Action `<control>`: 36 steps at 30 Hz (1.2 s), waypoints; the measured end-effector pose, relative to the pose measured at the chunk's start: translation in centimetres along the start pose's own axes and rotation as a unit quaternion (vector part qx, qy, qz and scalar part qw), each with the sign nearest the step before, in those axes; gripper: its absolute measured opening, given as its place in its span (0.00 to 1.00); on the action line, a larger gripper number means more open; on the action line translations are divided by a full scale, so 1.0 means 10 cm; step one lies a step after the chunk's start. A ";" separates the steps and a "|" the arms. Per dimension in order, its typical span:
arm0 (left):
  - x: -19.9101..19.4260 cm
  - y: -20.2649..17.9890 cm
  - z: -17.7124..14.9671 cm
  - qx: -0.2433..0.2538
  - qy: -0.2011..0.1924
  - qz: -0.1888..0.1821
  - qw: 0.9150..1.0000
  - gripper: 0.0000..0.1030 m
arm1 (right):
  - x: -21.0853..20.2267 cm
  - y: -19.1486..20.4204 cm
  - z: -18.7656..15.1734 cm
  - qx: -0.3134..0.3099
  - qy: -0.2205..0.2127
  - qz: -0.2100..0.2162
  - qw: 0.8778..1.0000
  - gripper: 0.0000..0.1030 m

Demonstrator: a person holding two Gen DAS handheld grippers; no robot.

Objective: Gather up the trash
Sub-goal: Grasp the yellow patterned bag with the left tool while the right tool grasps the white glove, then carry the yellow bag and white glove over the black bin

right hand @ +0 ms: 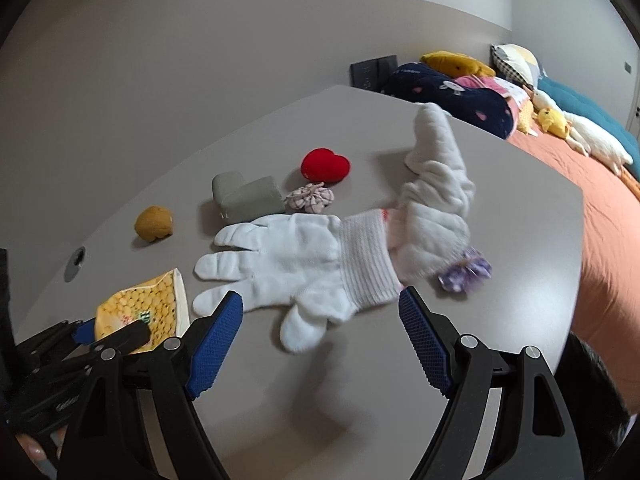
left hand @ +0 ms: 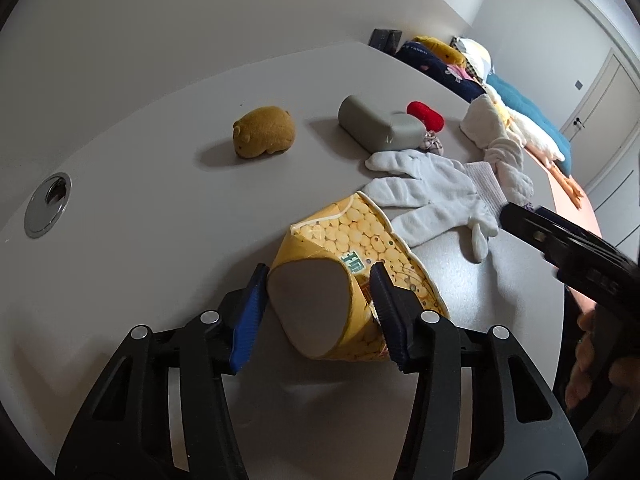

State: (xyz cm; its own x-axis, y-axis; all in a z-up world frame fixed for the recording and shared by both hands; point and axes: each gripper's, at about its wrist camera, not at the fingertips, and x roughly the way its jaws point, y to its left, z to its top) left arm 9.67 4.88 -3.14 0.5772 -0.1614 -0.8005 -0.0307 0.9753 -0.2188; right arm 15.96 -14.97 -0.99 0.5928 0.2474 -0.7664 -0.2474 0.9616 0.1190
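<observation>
A crumpled yellow snack carton (left hand: 360, 276) lies on the grey table (left hand: 160, 160). My left gripper (left hand: 318, 284) has its jaws around the carton's near end; the right pad touches it, the left pad sits at its edge. The carton also shows in the right wrist view (right hand: 144, 308) with the left gripper on it. My right gripper (right hand: 320, 308) is open and empty, just above the table in front of a white knit glove (right hand: 288, 264). The right gripper's tip shows in the left wrist view (left hand: 532, 224).
On the table are a brown plush (left hand: 264, 132), a grey-green cushion (left hand: 376, 124), a red heart plush (right hand: 324, 164), a checked scrunchie (right hand: 310, 198), white fluffy socks (right hand: 436, 200) and a purple scrunchie (right hand: 466, 270). A cable hole (left hand: 48, 204) sits left. A bed with plush toys (right hand: 560, 128) stands right.
</observation>
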 end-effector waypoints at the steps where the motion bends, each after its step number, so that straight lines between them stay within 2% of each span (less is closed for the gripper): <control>1: 0.00 0.01 0.01 0.001 -0.003 -0.001 1.000 0.47 | 0.05 0.02 0.02 -0.005 0.003 -0.003 1.000 0.79; 4: -0.05 0.02 0.04 0.011 -0.022 0.003 1.000 0.41 | 0.20 0.08 0.10 -0.016 0.014 -0.016 1.000 0.77; 6: -0.08 0.02 0.07 0.018 -0.030 -0.001 0.999 0.28 | 0.30 0.08 0.14 -0.020 0.025 -0.026 0.999 0.72; 8: -0.07 0.03 0.08 0.019 -0.030 -0.005 0.999 0.28 | 0.40 0.07 0.14 -0.020 0.038 -0.033 0.999 0.63; 12: -0.04 0.04 0.09 0.025 -0.029 0.003 0.999 0.27 | 0.51 0.07 0.12 -0.031 0.045 -0.049 0.997 0.57; 13: -0.04 0.04 0.09 0.024 -0.030 0.003 0.999 0.27 | 0.50 0.09 0.12 -0.035 0.043 -0.049 0.997 0.48; 14: -0.05 0.04 0.10 0.025 -0.033 0.005 0.999 0.27 | 0.50 0.10 0.11 -0.036 0.041 -0.050 0.997 0.26; 15: -0.07 0.03 0.10 0.027 -0.035 0.006 0.999 0.27 | 0.50 0.10 0.13 -0.036 0.039 -0.049 0.997 0.18; 16: -0.09 0.02 0.10 0.027 -0.037 0.005 0.999 0.27 | 0.50 0.09 0.13 -0.036 0.039 -0.048 0.997 0.14; 23: -0.25 -0.01 0.11 0.031 -0.054 0.007 0.998 0.27 | 0.39 0.04 0.09 -0.013 0.029 -0.017 0.999 0.11; 36: -0.49 -0.14 0.08 0.042 -0.070 0.001 0.997 0.27 | -0.17 -0.05 0.03 0.007 -0.010 -0.010 1.000 0.11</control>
State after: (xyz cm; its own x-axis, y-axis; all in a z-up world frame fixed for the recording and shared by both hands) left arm 7.55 4.46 1.50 0.6862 -0.1426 -0.7133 0.0328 0.9857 -0.1655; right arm 15.34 -15.79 0.47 0.6121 0.2298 -0.7566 -0.2250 0.9679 0.1120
